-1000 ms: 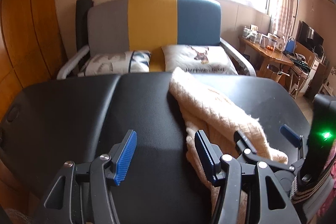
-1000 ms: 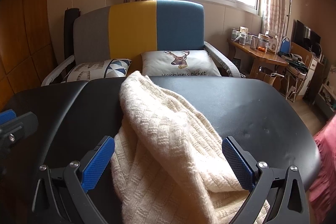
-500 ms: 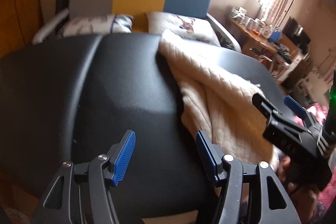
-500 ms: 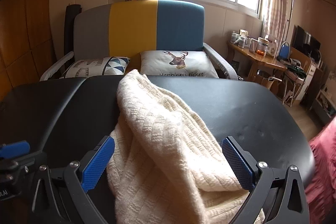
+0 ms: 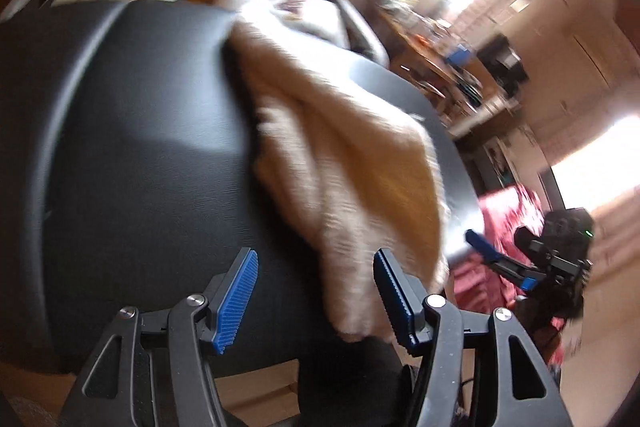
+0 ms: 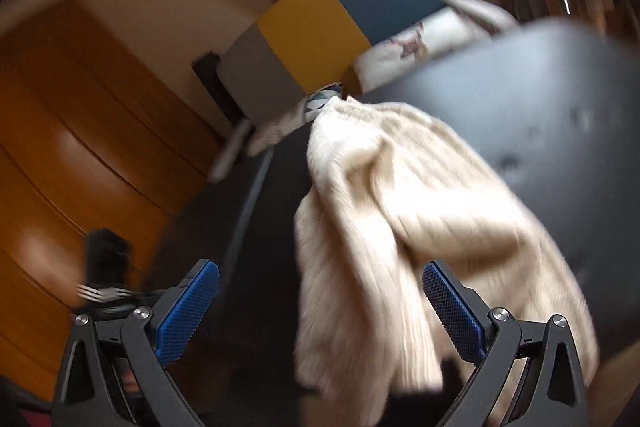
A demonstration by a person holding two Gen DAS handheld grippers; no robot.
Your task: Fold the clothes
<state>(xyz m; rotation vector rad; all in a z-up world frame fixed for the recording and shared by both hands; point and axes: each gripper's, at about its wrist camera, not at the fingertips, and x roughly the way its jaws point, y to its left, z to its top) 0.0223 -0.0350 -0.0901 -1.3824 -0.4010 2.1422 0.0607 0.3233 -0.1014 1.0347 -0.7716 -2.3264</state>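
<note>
Both views motion-blurred and tilted. Left gripper (image 5: 316, 297): jaws spread, nothing between the blue pads (image 5: 236, 301); bare black table (image 5: 132, 155) fills the gap. Sweater (image 5: 344, 163), cream knit, lies crumpled on the table ahead of the jaws and off toward the right pad, its near hem hanging over the table edge just beside that pad; contact cannot be told. Right gripper (image 6: 320, 311): jaws spread, empty; the sweater (image 6: 400, 227) drapes over the table edge between and beyond the pads, nearer the right one. Farther right in the left view, the right gripper (image 5: 520, 263) sits off the table. Beyond the table, a sofa (image 6: 320, 27), grey, yellow, blue.
</note>
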